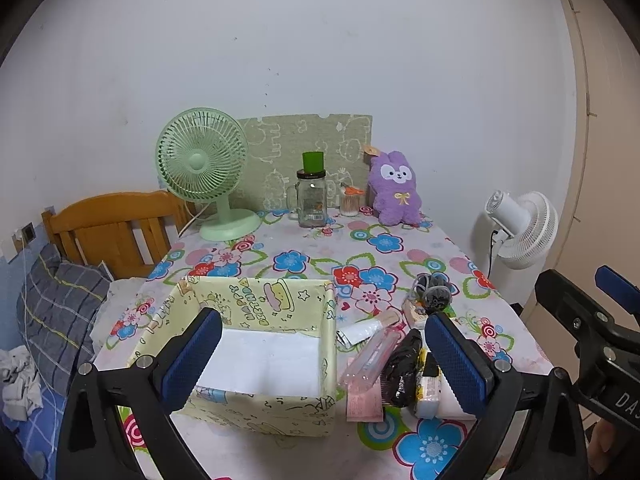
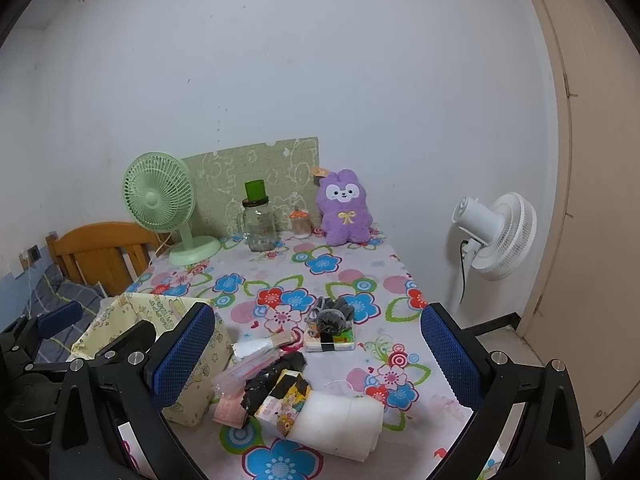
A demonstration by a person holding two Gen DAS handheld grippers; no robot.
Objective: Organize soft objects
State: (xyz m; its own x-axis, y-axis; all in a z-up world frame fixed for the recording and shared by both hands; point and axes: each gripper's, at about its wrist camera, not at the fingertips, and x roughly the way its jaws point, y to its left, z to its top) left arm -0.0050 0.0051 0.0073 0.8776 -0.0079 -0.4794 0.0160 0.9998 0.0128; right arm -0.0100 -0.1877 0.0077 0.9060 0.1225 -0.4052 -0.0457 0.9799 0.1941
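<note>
Crowding beside the one yellow box (image 1: pixel 256 360), the clutter (image 2: pixel 288 384) overlaps, items hard to separate; two fans (image 1: pixel 202 168), left gripper (image 1: pixel 324 364) and right gripper (image 2: pixel 320 356) gape wide, empty.

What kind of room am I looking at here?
Most likely a bedroom at home: a wooden bed headboard with a plaid grey pillow stands beside the flower-patterned table, where a purple plush bunny sits.

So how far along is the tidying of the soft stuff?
Nothing looks done: the yellow box is empty. Nothing is in hand, with left gripper and right gripper both open. The white roll, black bag and grey scrunchie remain on the table.
</note>
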